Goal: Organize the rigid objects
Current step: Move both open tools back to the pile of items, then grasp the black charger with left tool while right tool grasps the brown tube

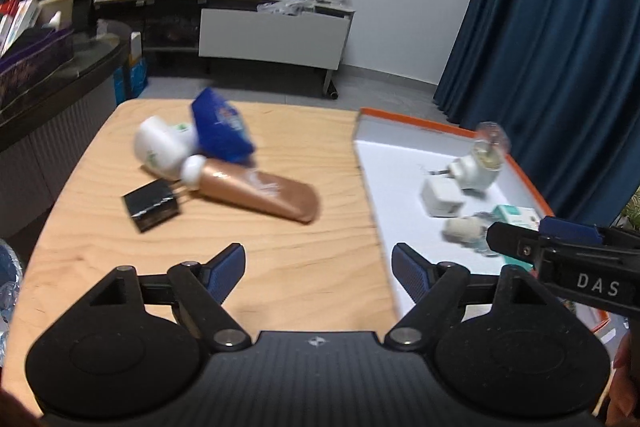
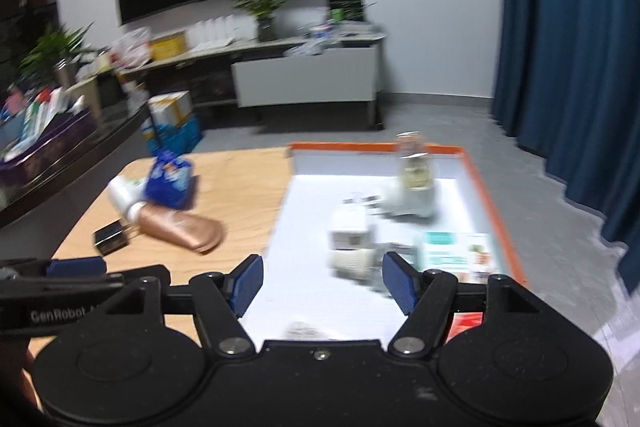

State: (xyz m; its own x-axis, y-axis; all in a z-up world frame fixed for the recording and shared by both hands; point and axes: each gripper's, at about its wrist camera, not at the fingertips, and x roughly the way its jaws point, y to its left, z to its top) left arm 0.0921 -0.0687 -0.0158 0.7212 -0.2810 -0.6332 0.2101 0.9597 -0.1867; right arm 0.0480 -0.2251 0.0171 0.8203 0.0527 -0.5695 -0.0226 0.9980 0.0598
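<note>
- Tube (image 1: 260,193): the bronze one lies flat on the worktop (image 1: 280,267), white cap (image 1: 195,169) towards the pile, flat crimped end towards the tray (image 1: 528,183).
- I judge it light and a bit squashy in the body, slick on its skin; I'd take it across the middle, or at the cap, which looks stiffer.
- Behind it lean a white bottle (image 1: 158,147) and a blue pack (image 1: 222,127), touching each other and the cap. The pack looks soft-sided; the bottle smooth and round, likely to roll.
- A small black box (image 1: 151,207) sits just beside the cap. Stiff and square, I think it the easiest grab, across its flat sides.
- The tray, white with an orange rim, holds a white plug (image 2: 408,201), a white cube charger (image 2: 348,233), a clear-capped bottle (image 2: 414,163), a ribbed whitish item (image 2: 352,261) and a teal-and-white carton (image 2: 452,251).
- My left gripper (image 1: 318,273) hangs over bare worktop near the tray's edge, fingers apart, nothing between them.
- My right gripper (image 2: 322,283) hangs over the tray's near end, fingers apart and empty; the ribbed item is just beyond them.
- Writing: "DAS" on the right gripper's side, "GenRobot" on the left's. Labels on the objects are too blurred to read.
</note>
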